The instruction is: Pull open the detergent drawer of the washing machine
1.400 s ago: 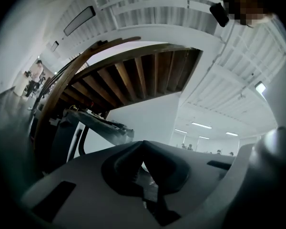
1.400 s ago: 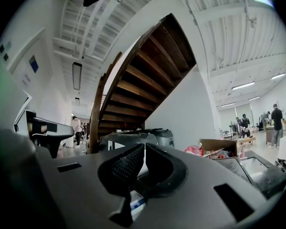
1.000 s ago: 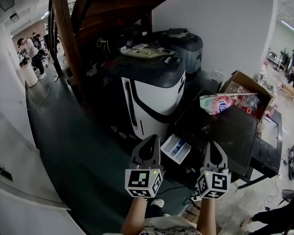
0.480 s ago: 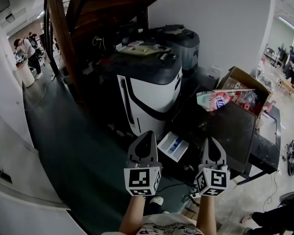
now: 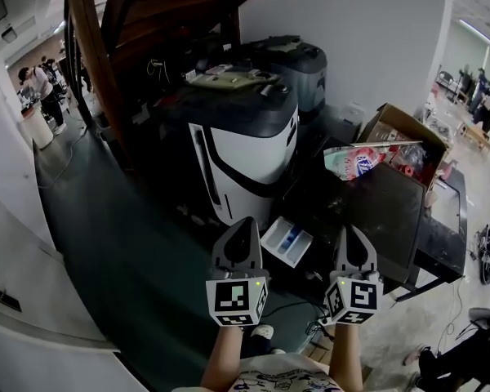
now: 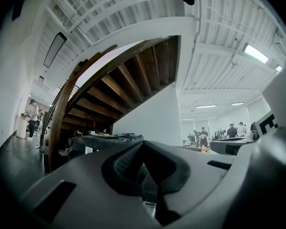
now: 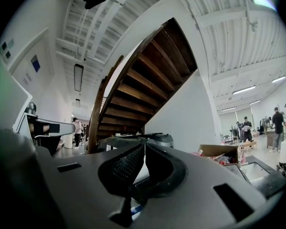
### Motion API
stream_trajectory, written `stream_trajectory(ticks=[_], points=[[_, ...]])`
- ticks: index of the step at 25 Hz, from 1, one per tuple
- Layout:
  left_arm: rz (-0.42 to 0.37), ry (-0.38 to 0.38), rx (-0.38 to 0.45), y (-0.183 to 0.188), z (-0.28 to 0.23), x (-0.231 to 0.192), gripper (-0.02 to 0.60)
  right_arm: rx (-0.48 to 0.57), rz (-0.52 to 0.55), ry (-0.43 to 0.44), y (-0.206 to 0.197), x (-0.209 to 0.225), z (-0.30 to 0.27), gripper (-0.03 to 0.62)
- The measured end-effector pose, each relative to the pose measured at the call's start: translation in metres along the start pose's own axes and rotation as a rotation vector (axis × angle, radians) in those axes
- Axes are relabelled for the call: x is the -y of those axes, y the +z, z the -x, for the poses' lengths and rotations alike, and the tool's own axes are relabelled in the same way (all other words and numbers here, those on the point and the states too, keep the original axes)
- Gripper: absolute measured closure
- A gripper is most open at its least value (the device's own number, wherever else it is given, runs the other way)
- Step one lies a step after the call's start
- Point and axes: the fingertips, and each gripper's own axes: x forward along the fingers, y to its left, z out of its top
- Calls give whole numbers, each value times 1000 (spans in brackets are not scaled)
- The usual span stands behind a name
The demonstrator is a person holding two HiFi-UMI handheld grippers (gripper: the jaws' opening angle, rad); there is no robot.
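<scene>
In the head view the dark washing machine (image 5: 384, 211) stands at the right, seen from above. Its white detergent drawer (image 5: 287, 242), with blue compartments inside, sticks out from the machine's left side. My left gripper (image 5: 243, 229) is shut and empty, its tip just left of the drawer and apart from it. My right gripper (image 5: 353, 237) is shut and empty too, over the machine's near edge to the right of the drawer. In the left gripper view the left gripper (image 6: 143, 143) points level past the stairs. The right gripper (image 7: 144, 145) shows its tips meeting.
A white-and-black appliance (image 5: 245, 153) and a grey machine (image 5: 298, 68) stand behind the drawer. An open cardboard box (image 5: 400, 133) with colourful bags sits at the right. A wooden staircase (image 5: 90, 55) rises at the left. Cables (image 5: 310, 313) lie by my feet.
The head view has drifted a little, so the machines and the drawer sit slightly further left. Both grippers stay shut in about the same place.
</scene>
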Motion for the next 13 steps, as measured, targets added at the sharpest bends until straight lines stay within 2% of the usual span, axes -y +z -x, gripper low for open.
stream_trajectory(ticks=[13], points=[[6,-4,-6,-6,-3,-4,569,-14,5,-2,-6,-3,-5,577]])
